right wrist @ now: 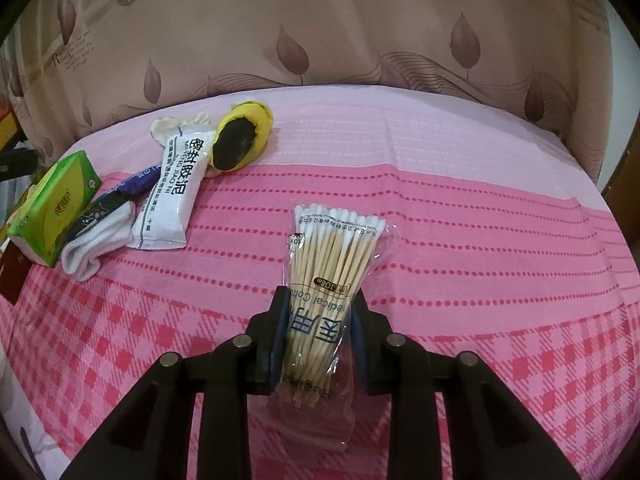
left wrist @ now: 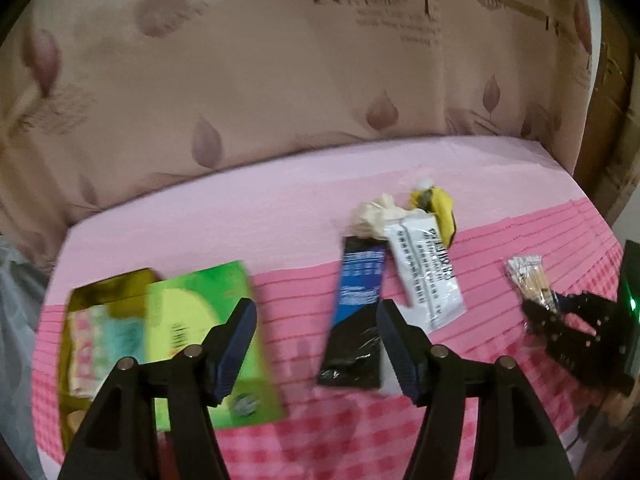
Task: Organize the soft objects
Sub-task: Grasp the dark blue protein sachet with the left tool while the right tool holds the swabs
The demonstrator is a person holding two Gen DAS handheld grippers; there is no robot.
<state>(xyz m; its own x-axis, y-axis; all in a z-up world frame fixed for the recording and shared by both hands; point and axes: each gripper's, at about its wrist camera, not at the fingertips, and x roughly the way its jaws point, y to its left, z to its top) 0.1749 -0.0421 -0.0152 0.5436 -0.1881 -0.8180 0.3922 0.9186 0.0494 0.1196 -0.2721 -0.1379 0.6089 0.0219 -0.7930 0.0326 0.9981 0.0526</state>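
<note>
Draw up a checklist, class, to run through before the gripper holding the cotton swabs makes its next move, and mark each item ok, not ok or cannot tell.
1. Right gripper clamped on the cotton swab packet: ok, both pads press its sides.
2. Packet sealed, swabs inside: ok as far as visible.
3. Left gripper free to help: ok, jaws open, nothing between them.
4. Cloth beyond the packet free of clutter: ok.
5. Other items grouped at the left, white sachet and green tissue pack included: ok.
6. Where the packet should go: cannot tell.
</note>
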